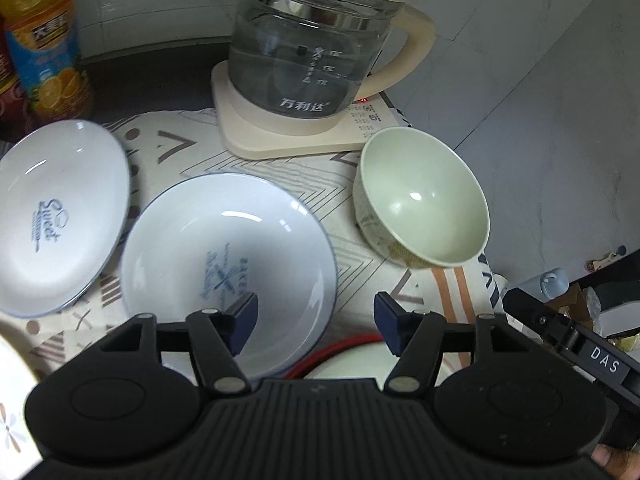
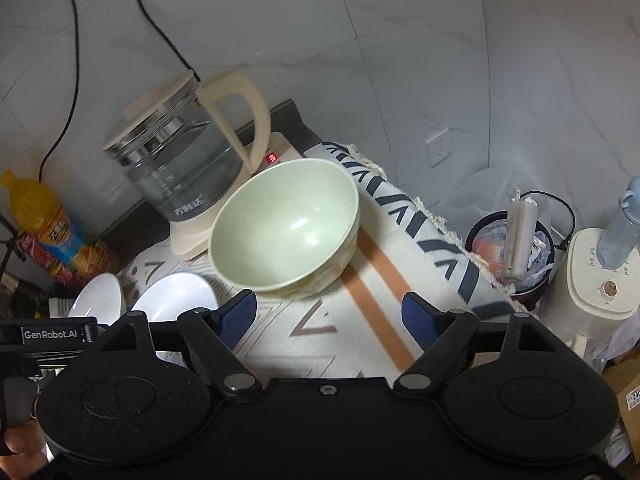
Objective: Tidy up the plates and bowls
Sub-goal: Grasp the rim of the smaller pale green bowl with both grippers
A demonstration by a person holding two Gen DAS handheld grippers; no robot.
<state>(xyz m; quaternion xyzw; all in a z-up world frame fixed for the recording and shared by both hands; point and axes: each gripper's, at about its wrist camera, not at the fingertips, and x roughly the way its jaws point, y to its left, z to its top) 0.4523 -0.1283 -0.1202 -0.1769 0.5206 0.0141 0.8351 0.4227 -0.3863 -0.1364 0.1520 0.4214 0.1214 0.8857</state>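
Note:
A pale green bowl [image 1: 424, 200] stands upright on the patterned cloth at the right, near the kettle base; it also shows in the right wrist view [image 2: 286, 226]. Two white plates with blue print lie left of it: one in the middle [image 1: 224, 256] and one at the far left [image 1: 56, 216]. Both show small in the right wrist view [image 2: 176, 296] [image 2: 98, 296]. My left gripper [image 1: 316, 320] is open and empty, its left finger over the middle plate's near rim. My right gripper [image 2: 330, 314] is open and empty, just in front of the green bowl.
A glass kettle [image 1: 308, 52] on a cream base stands behind the dishes. Juice bottles [image 1: 44, 48] stand at the far left. A red-rimmed dish [image 1: 352, 360] lies under my left gripper. The cloth [image 2: 384, 280] hangs over the table's right edge; a bin [image 2: 512, 248] and appliance stand beyond.

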